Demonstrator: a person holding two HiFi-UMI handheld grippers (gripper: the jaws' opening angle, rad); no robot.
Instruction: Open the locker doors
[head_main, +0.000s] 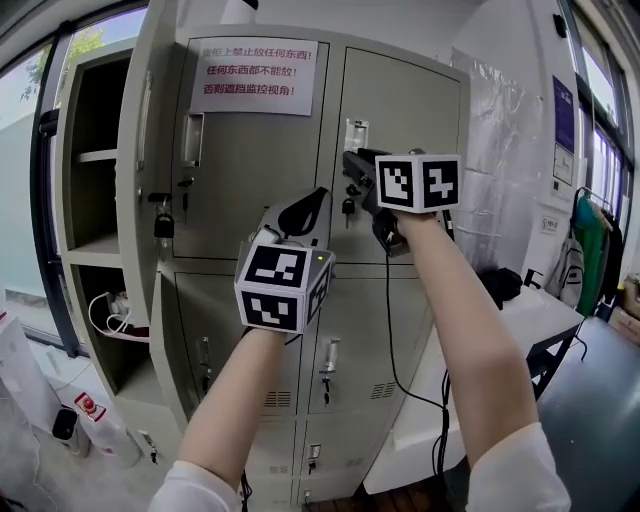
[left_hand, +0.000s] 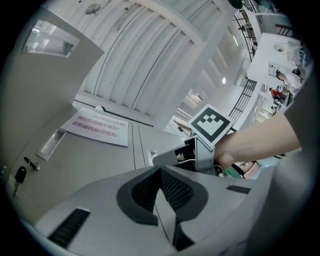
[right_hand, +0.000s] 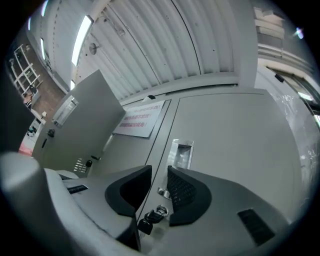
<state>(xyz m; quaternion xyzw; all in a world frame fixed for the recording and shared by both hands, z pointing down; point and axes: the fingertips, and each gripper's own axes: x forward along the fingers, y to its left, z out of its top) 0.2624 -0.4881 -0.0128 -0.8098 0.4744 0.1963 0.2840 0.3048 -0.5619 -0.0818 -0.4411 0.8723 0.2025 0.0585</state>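
Locker doors (head_main: 400, 110): leftmost door (head_main: 150, 60) already open; right hand-held gripper (right_hand: 159, 186), jaws narrowly apart, empty, lines up on the recessed handle (right_hand: 181, 152); left hand-held gripper (left_hand: 160, 195) closed, empty.

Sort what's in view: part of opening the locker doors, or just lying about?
Job:
closed grey metal locker door
its silver recessed handle
black-headed keys in its lock
right gripper
left gripper

Lying about:
white paper notice with red print
white table
green hanging garment
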